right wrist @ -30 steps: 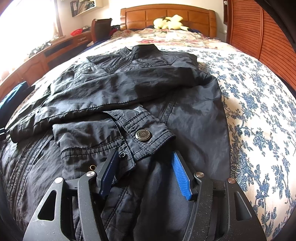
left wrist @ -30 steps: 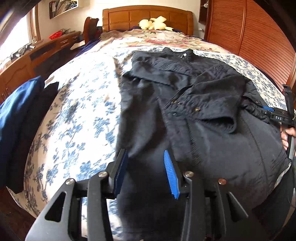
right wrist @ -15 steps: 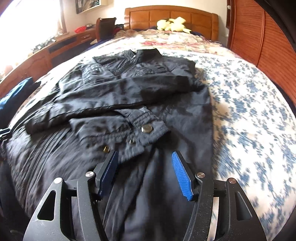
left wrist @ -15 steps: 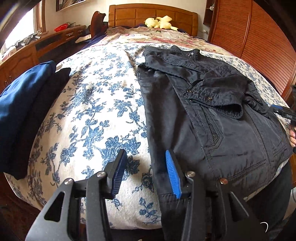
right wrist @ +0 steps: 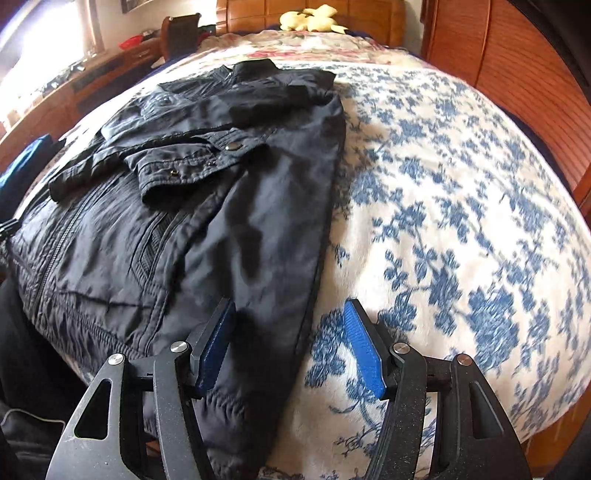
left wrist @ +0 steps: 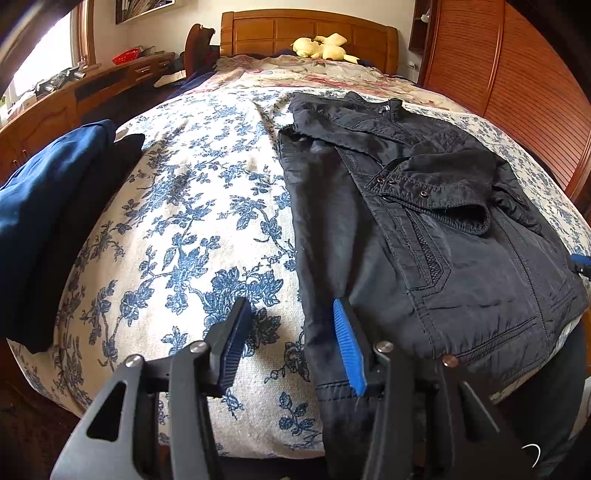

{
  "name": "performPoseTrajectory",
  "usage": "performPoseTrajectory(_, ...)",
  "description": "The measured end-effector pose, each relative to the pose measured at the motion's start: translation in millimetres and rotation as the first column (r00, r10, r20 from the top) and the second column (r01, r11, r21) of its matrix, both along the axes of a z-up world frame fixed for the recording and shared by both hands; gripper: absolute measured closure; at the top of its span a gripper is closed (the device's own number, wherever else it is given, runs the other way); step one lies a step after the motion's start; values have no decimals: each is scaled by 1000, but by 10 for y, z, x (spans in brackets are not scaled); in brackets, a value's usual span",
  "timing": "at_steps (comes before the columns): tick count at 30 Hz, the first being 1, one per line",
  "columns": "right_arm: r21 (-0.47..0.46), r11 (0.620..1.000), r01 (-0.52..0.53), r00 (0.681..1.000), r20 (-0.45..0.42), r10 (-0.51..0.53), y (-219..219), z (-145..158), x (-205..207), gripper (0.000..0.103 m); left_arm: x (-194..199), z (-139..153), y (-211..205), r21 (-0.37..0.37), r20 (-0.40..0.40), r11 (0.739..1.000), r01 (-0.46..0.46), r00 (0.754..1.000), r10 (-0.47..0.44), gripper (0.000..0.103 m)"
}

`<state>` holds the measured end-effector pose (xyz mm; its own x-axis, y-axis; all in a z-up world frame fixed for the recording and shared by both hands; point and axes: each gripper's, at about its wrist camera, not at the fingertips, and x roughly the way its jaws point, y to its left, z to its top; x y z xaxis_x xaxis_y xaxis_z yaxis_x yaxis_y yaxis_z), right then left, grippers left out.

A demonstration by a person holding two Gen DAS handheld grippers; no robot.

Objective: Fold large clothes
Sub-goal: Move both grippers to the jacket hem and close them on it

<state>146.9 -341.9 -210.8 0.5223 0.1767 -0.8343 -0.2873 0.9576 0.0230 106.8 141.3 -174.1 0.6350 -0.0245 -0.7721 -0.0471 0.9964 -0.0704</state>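
Lying flat on a bed with a blue-and-white floral bedspread [left wrist: 192,236] is a black jacket [left wrist: 424,236], collar toward the wooden headboard [left wrist: 306,33] and hem toward the near foot of the bed, where the hem hangs slightly over the mattress edge. Both sleeves are folded in across the chest, their snap-button cuffs overlapping near the zip.

The left gripper [left wrist: 291,347] hovers low at the jacket's left hem corner, its blue-padded fingers spread apart and holding nothing. One finger is over bare bedspread and the other over the jacket's long side edge, so the edge runs up between them. To its left is a broad stretch of uncovered bedspread, ending at a stack of folded dark blue and black clothes [left wrist: 48,206] on the bed's left margin.

The right gripper [right wrist: 291,343] sits at the opposite hem corner, also spread and empty. Its left finger is over the jacket [right wrist: 207,206] fabric and its right finger over the bedspread [right wrist: 461,206], straddling the jacket's right side edge. This view is somewhat blurred, so whether the pads touch the cloth is unclear. Right of the jacket the bedspread lies open up to a wooden slatted wardrobe [right wrist: 524,81].

A yellow plush toy [left wrist: 321,48] rests by the headboard, well apart from the jacket.
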Motion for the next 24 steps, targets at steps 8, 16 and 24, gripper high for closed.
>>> performPoseTrajectory(8,54,994,-97,995,-32,99,187,42,-39,41,-99,37,2,-44,14,999,-17,1000,18,58)
performPoseTrajectory(16,85,991,-106,994,-10,107,253,93,-94,44,-308,74,-25,-71,16,997,2,1000,0,58)
performPoseTrajectory(24,79,991,-105,994,-27,108,213,84,-214,44,-463,117,-68,-72,46,997,34,998,-31,66)
